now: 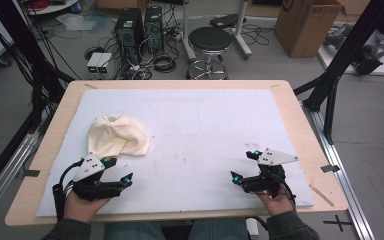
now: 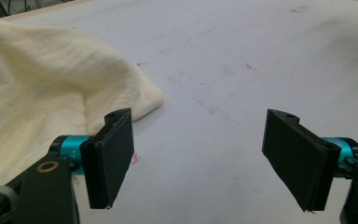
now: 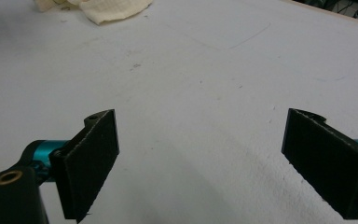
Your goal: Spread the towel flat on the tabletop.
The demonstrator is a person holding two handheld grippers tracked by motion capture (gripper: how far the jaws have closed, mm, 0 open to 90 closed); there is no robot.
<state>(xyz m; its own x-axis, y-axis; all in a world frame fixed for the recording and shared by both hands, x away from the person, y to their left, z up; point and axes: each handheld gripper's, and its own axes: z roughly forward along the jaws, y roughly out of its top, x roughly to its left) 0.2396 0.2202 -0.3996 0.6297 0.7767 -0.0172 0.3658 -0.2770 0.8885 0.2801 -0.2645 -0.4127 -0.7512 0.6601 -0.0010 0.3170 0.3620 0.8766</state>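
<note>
A crumpled cream cloth [image 1: 117, 136] lies bunched on the left part of the white foam board [image 1: 200, 125]. My left gripper [image 1: 119, 171] sits just in front of the cloth near the board's front left, open and holding nothing. In the left gripper view the cloth [image 2: 42, 88] lies at the left, its edge just beyond the left jaw, and the left gripper [image 2: 203, 161] has bare board between its pads. My right gripper [image 1: 245, 166] rests at the front right, open and empty. Far off at the top left of the right gripper view is the cloth [image 3: 107, 9], beyond the right gripper [image 3: 214, 163].
The board lies on a wooden table [image 1: 300, 115]. Beyond the table stand a black stool [image 1: 209, 42], two computer towers [image 1: 139, 30] with cables, and a cardboard box [image 1: 307, 25]. Black frame posts [image 1: 337, 65] rise at the right.
</note>
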